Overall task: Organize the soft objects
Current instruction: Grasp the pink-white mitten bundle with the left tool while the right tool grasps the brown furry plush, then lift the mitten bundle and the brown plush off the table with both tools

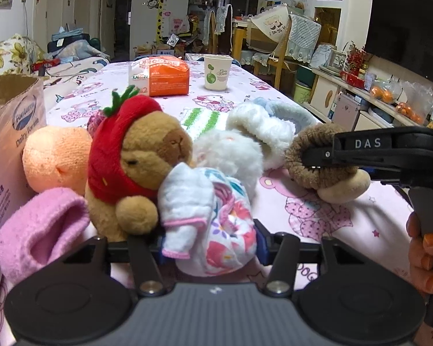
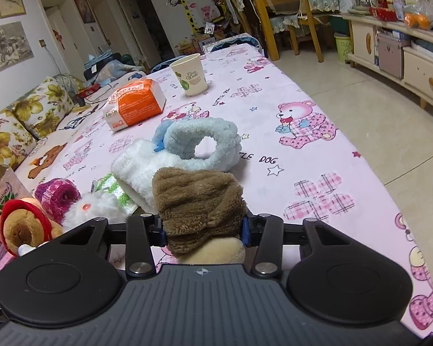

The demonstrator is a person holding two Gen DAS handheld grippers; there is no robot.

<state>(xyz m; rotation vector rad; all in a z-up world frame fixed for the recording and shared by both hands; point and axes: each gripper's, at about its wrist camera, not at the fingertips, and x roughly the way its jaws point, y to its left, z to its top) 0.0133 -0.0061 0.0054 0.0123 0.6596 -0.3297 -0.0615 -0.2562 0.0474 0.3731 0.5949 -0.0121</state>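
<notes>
While both of my claws are occupied, I record their loads first. My left gripper [image 1: 209, 238] has its jaws drawn in on the floral cloth bundle [image 1: 216, 225], low centre of the left wrist view; the pads press its sides and the fabric bulges out above them. My right gripper [image 2: 203, 230] is clamped on the brown plush headband [image 2: 199, 204], low centre of the right wrist view, with a cream pad of the same piece showing under the jaws. Both items are judged light, limp and easily crushed; they will sag and may slip out if pinched at a loose edge, so the hold belongs across the thick middle, as it is now. Just left of the bundle sits the capybara toy [image 1: 141, 161] in its red strawberry hood, touching the bundle, with a white fluffy toy [image 1: 231, 155] behind. At the left of that frame lie an orange sock [image 1: 57, 158] and a pink sock [image 1: 40, 227], against a cardboard box [image 1: 11, 132], judged the likely container. Further up the pink tablecloth [image 2: 317, 155] lie a white headband [image 2: 144, 164] and a blue headband [image 2: 205, 144], then an orange packet [image 2: 135, 103] and a paper cup [image 2: 189, 75].
</notes>
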